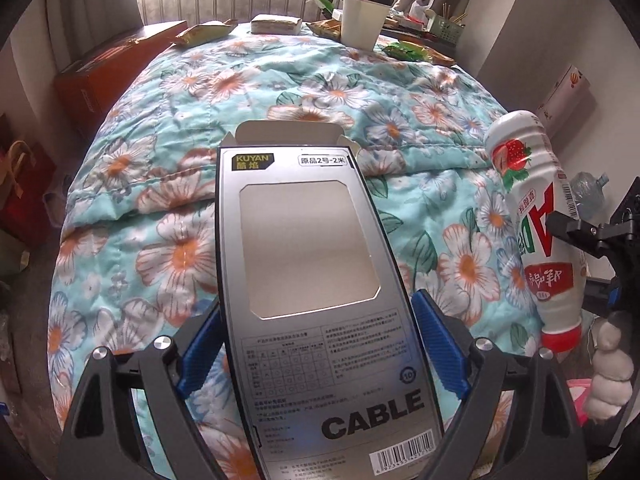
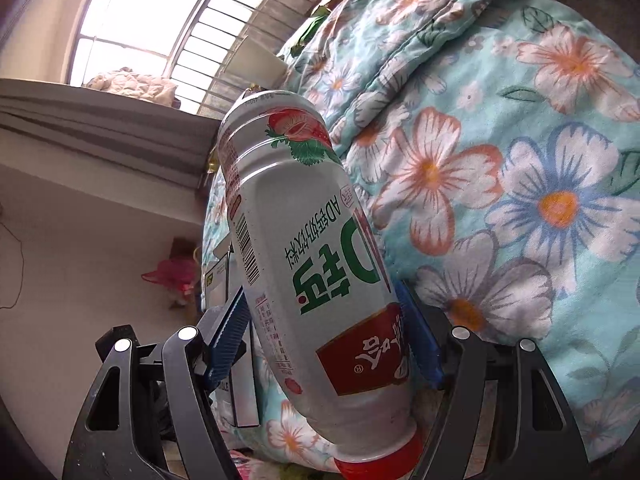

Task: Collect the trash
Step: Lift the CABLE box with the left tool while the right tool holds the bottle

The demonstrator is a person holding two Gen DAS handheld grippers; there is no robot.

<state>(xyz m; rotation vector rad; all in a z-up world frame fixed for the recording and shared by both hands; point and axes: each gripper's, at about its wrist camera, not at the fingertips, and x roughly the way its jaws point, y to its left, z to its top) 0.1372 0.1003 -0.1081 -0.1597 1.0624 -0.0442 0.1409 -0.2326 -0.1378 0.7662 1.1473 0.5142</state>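
Currently each hand-held gripper grips trash, the left hand-held gripper [image 1: 320,344] a cable box [image 1: 316,280] and the right hand-held gripper [image 2: 324,336] a capped bottle [image 2: 316,264] held cap-down; either item may slip onto the quilt [image 1: 420,100] if pad pressure eases.

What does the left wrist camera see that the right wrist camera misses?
Only the left view: the cable box squarely between the left gripper, the paper cup and snack packets at the far end. Only the right view: the window and the right gripper shut on the bottle. Both: the bottle and floral quilt.
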